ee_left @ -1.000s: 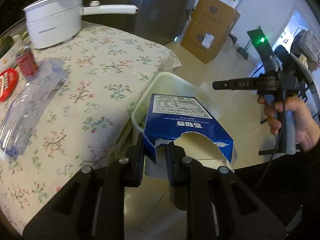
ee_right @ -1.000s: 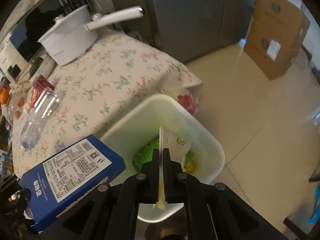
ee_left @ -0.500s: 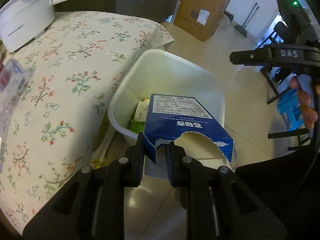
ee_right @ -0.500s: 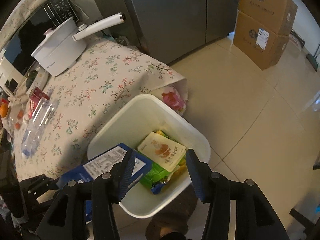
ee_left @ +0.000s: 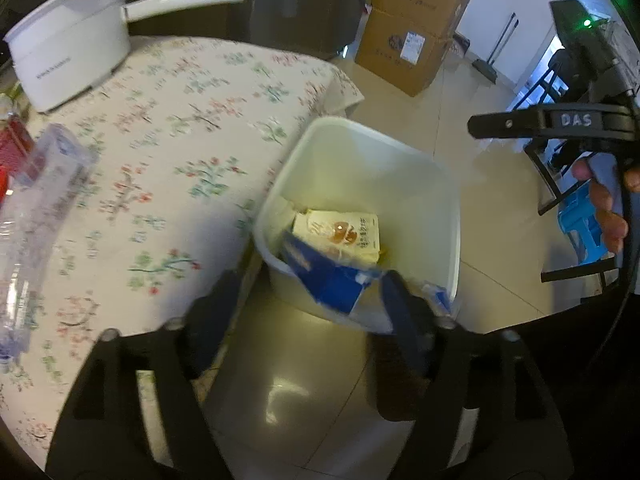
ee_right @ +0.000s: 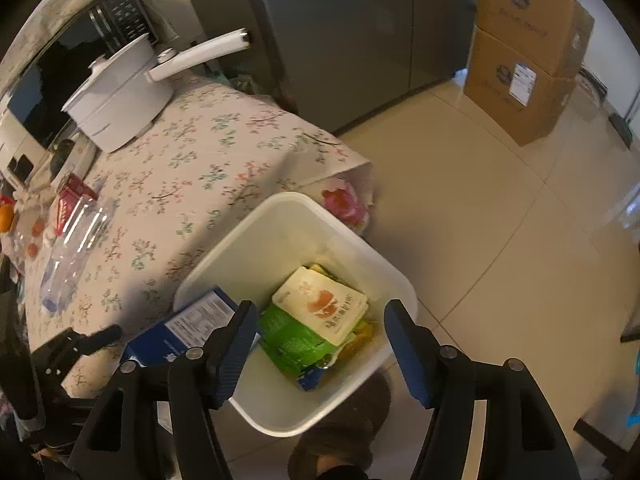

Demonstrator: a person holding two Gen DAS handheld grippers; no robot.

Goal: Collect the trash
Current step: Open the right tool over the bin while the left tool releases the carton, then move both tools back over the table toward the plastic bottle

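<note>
A white trash bin (ee_left: pixel 400 148) stands on the floor beside the table; it also shows in the right wrist view (ee_right: pixel 296 204). My left gripper (ee_left: pixel 308 304) is open over the bin's near edge. The torn blue carton (ee_left: pixel 336 284) is loose between its fingers, tipping over the rim; it also shows in the right wrist view (ee_right: pixel 188 328). My right gripper (ee_right: pixel 320 340) is open and empty above the bin. In the bin lie a cream packet (ee_right: pixel 320 304) and a green wrapper (ee_right: pixel 292 340). A clear plastic bottle (ee_left: pixel 36 208) lies on the table.
The table has a floral cloth (ee_left: pixel 192 120). On it stand a white pot with a long handle (ee_left: pixel 68 52) and a red can (ee_left: pixel 12 144). Cardboard boxes (ee_left: pixel 412 32) are stacked on the tiled floor beyond. A blue stool (ee_left: pixel 580 224) is at right.
My left gripper has opened and let go of the blue carton, which tips down into the bin. My right gripper opened earlier and dropped its flat cream packet into the bin.
</note>
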